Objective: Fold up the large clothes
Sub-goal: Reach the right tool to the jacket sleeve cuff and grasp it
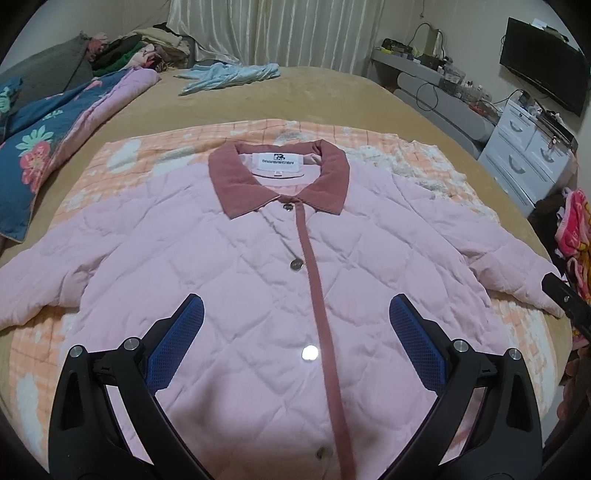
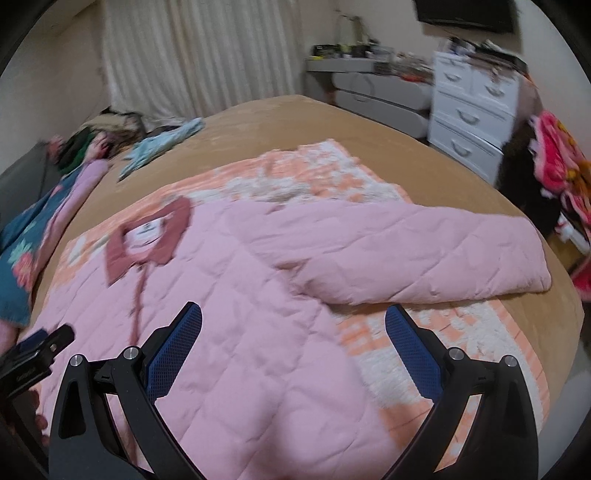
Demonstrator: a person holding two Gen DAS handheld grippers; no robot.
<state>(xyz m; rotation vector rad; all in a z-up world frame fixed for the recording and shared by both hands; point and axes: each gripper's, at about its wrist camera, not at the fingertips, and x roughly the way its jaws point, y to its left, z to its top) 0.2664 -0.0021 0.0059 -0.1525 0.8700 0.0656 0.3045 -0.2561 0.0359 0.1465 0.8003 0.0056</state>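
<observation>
A pink quilted jacket (image 1: pixel 258 266) lies face up and buttoned on an orange-and-white checked blanket (image 1: pixel 122 155), which is spread over a bed (image 1: pixel 332 92) covered in a tan sheet. The jacket's dusty-rose collar (image 1: pixel 279 177) points toward the far end of the bed, and a rose placket runs down its front. One sleeve (image 2: pixel 424 254) lies stretched out toward the bed's edge, seen clearly from the right wrist view.

The left tongs (image 1: pixel 295 321) hover above the jacket's chest, spread wide with nothing between the blue pads. The right tongs (image 2: pixel 293 328) hang over the jacket's side below the sleeve, also spread wide and empty; that view is somewhat blurred.

A light blue garment (image 1: pixel 229 75) lies crumpled at the far end of the bed. A blue floral quilt (image 1: pixel 44 147) and a heap of mixed clothes (image 1: pixel 136 51) sit along one side. Pale curtains (image 1: pixel 273 29) hang behind the bed. Beside it stand a white chest of drawers (image 1: pixel 524 155), a cluttered grey shelf (image 1: pixel 424 62) and a dark wall-mounted screen (image 1: pixel 543 59).
</observation>
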